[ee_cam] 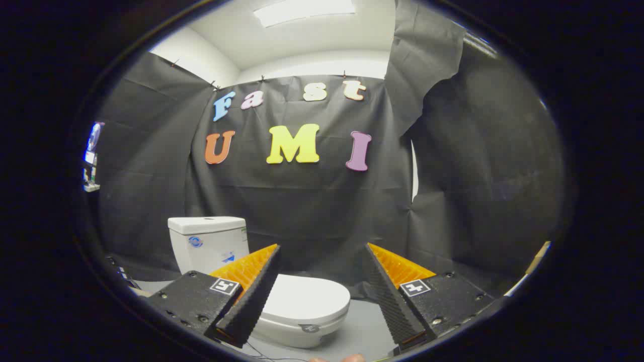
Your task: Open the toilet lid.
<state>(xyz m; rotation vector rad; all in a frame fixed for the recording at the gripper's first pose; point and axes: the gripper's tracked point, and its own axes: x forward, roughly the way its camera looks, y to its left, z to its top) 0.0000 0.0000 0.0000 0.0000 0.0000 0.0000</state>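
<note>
Gripper view: looking forward and slightly down across a grey floor [362, 329] toward the black cloth wall [312, 211], with jaws [322, 281] spread wide apart and gripping nothing. Hovering level above the white toilet [282, 311], its closed lid [307, 299] lying just ahead of and partly behind the left finger [251, 296], well clear of the right finger [390, 301]. Showing the tank [209, 244] upright beyond the left finger, against the cloth.

toilet lid [304, 297]: near-left part behind left finger | tank [207, 244]: lower corner hidden by finger
</note>
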